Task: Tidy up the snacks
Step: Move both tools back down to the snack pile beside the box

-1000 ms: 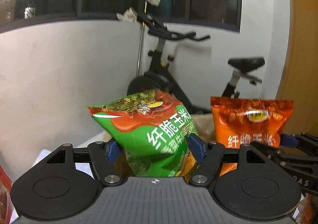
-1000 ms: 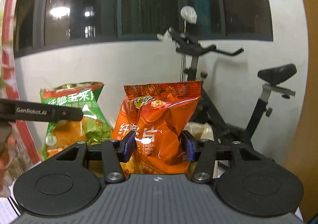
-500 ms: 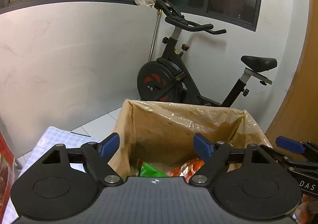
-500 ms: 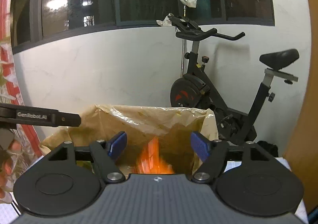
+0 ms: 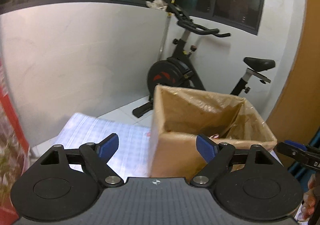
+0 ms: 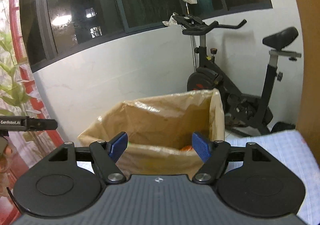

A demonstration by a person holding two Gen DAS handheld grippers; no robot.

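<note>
Two forward-looking views from hand-held grippers, both facing a cardboard box (image 5: pixel 176 151) lined with a clear plastic bag, standing on a pale checked tablecloth (image 5: pixel 112 135).

Left gripper (image 5: pixel 158 145): blue pads spread wide, jaws having just been opening, nothing between them; only cloth and the near corner of the box showing through the gap. Box sitting right of centre here, its interior mostly shadowed.

Right gripper (image 6: pixel 160 146): blue pads likewise apart and empty, aimed straight at the box's near wall (image 6: pixel 156 159). Over that rim, a sliver of an orange snack bag (image 6: pixel 187 148) low inside the box, plus a faint green fleck near the left pad, too small to identify. Snacks therefore down in the box, not in either grip.

Tip of the left gripper poking in at the left edge of the right view, and tip of the right gripper at the right edge of the left view: both tools side by side in front of the box.

Likely reading: empty, spread jaws tilted slightly downward suit a release over the box, with both hands free for more snacks. None visible on the cloth.

Background: white wall, dark windows, black exercise bike (image 6: pixel 240 89), red-framed panel with green leaves (image 6: pixel 14 85) at far left.
</note>
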